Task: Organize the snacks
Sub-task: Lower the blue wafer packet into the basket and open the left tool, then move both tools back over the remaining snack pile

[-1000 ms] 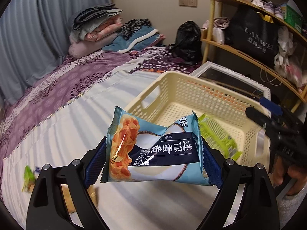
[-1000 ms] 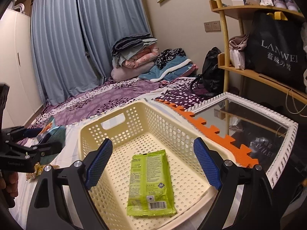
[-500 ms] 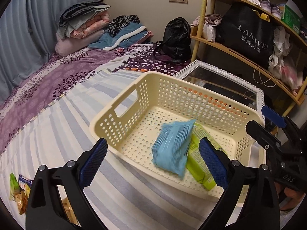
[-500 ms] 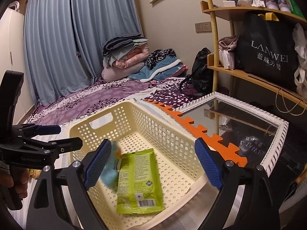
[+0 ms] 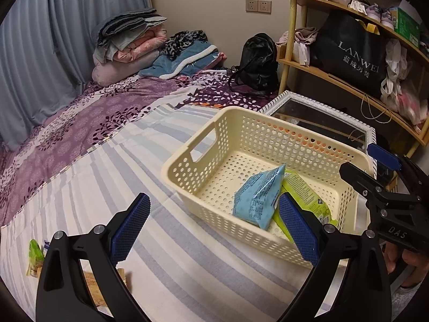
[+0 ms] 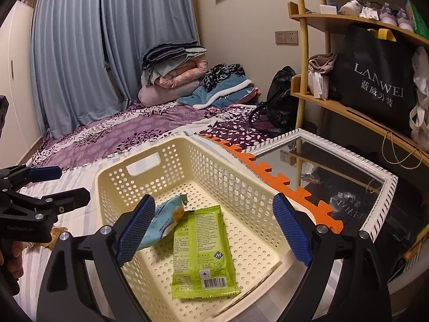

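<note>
Two packets in basket: blue packet overlapping green packet, beyond both empty, spread jaws, which have just been opening. Loose snacks remain outside left gripper's left jaw.

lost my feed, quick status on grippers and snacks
Left gripper open, empty. Right gripper open, jaws just widening, empty. Blue packet and green packet in basket. More snacks on bed; nothing blocking.

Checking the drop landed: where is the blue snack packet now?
In both wrist views the blue snack packet lies inside the cream basket, overlapping the left edge of the green packet.
</note>
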`<control>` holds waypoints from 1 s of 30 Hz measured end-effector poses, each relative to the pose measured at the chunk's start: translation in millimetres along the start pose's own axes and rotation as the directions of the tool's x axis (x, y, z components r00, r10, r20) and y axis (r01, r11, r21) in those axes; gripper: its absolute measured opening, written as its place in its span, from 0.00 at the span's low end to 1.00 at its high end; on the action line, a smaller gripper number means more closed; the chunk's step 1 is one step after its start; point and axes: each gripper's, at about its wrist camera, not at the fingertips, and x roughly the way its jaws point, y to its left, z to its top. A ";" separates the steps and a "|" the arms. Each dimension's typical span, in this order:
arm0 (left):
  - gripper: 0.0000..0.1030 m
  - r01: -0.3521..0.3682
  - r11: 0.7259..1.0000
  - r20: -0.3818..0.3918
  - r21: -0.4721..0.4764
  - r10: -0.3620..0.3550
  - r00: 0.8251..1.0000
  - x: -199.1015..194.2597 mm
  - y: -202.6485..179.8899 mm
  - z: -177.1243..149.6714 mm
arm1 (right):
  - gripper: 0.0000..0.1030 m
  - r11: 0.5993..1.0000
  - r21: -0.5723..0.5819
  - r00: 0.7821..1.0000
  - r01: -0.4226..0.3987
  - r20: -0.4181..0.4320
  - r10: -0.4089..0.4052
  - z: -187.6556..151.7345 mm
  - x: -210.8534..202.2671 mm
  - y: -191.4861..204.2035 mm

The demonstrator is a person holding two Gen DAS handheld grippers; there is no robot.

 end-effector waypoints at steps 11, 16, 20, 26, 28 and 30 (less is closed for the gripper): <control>0.96 -0.047 0.996 0.023 -0.076 0.049 0.999 -28.7 37.3 -21.5 | 0.87 0.996 -0.083 1.000 -0.014 0.001 0.014 7.6 -12.1 37.6; 0.96 -0.063 0.991 0.025 -0.120 0.067 0.997 -40.6 57.5 -32.9 | 0.88 0.992 -0.125 1.000 -0.024 0.000 0.025 8.5 -17.6 59.9; 0.96 -0.076 0.985 0.030 -0.153 0.081 0.996 -51.5 74.2 -44.5 | 0.89 0.988 -0.153 1.000 -0.027 -0.004 0.027 8.5 -21.1 77.2; 0.96 -0.114 0.975 0.037 -0.192 0.123 0.992 -65.2 97.8 -59.5 | 0.90 0.981 -0.187 0.999 -0.044 -0.014 0.042 6.4 -24.9 100.3; 0.97 -0.128 0.970 0.039 -0.205 0.139 0.990 -69.5 104.7 -64.1 | 0.90 0.979 -0.198 0.999 -0.052 -0.020 0.049 5.0 -25.9 108.6; 0.97 -0.147 0.965 0.041 -0.218 0.159 0.986 -74.1 112.5 -69.9 | 0.90 0.977 -0.206 0.998 -0.058 -0.025 0.054 4.1 -26.1 114.5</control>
